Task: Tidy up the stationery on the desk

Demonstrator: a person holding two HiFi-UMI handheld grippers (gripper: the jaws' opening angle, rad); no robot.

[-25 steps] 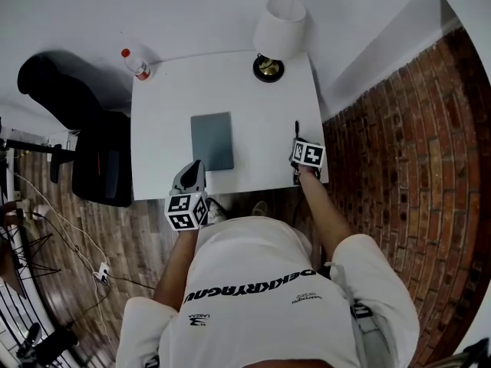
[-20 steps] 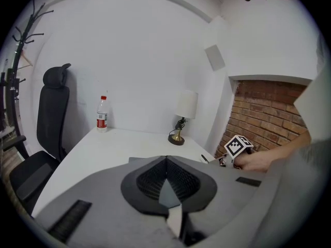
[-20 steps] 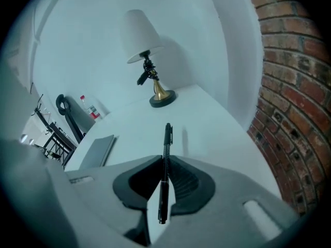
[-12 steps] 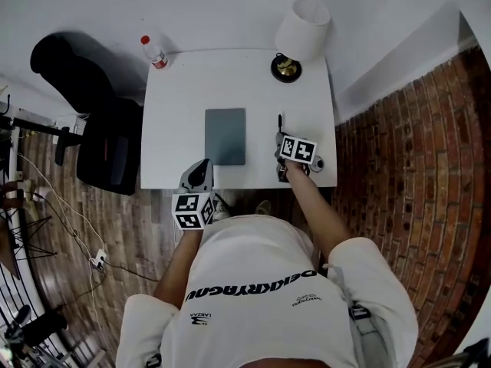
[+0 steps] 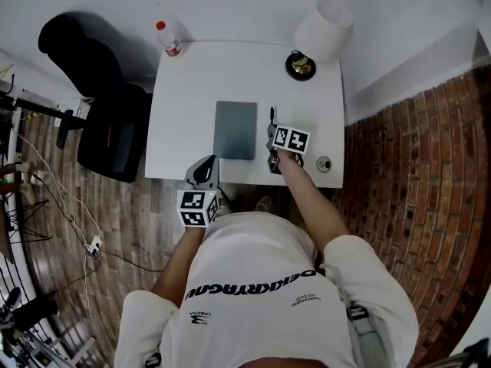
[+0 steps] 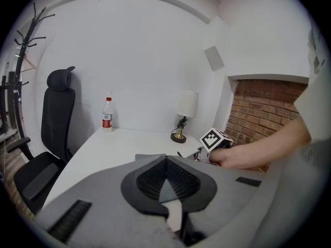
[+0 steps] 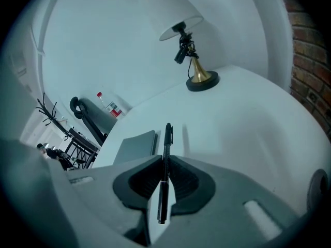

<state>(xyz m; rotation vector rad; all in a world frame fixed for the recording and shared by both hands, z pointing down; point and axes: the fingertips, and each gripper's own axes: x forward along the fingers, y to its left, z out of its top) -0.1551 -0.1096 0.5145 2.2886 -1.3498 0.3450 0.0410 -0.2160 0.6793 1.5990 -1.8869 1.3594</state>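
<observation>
Placing step, likely: right tool (image 7: 164, 161) clamps the pen (image 7: 167, 138) just beside the notebook (image 5: 235, 129); left tool (image 6: 166, 161) pinched together, empty; next, lower pen alongside it.

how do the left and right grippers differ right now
The left gripper has its jaws together on nothing; the right gripper is clamped on a black pen that sticks out ahead of it. The left gripper sits at the near edge of the desk, by the near left corner of the grey notebook; the right gripper is over the desk, just right of the notebook. Both are grey and hand-held.
</observation>
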